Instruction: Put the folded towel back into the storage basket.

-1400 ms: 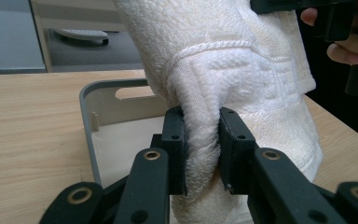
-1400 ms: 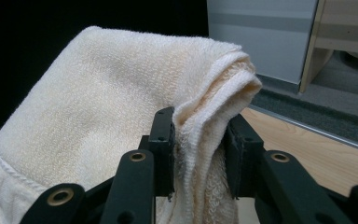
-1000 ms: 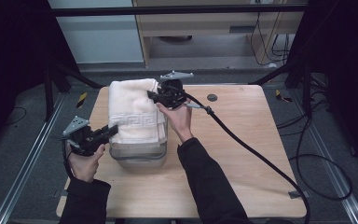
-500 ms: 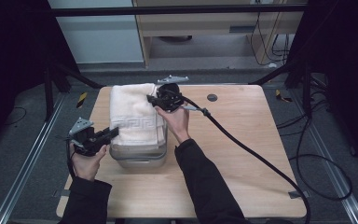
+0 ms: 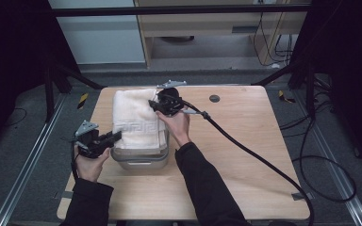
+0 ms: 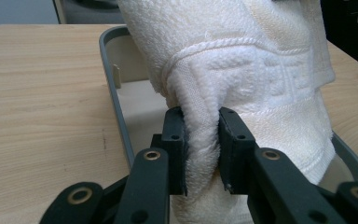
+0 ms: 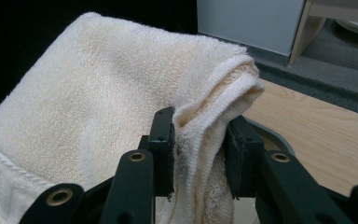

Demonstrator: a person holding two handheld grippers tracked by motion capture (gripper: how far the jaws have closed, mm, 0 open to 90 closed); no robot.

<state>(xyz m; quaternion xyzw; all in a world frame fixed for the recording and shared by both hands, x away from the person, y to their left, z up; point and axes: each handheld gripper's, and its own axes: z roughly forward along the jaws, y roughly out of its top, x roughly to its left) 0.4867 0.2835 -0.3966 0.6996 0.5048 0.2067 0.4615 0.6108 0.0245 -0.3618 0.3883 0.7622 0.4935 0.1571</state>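
A folded cream towel (image 5: 134,117) with a woven key pattern is held over a grey metal tray (image 5: 141,160) on the wooden table. My left gripper (image 5: 115,136) pinches the towel's near left corner; in the left gripper view its jaws are shut on a fold of towel (image 6: 242,74), with the left gripper (image 6: 201,149) just above the tray rim (image 6: 116,98). My right gripper (image 5: 154,104) grips the far right corner. In the right gripper view the right gripper (image 7: 199,154) is shut on the bunched towel edge (image 7: 121,107).
The wooden table (image 5: 254,155) has open surface to the right and front of the tray. A thick black cable (image 5: 245,150) trails from the right gripper across the table to its right front corner. A small dark hole (image 5: 214,98) sits near the back edge.
Both grippers and the towel have shifted slightly toward the back of the table. The grips on the towel are unchanged.
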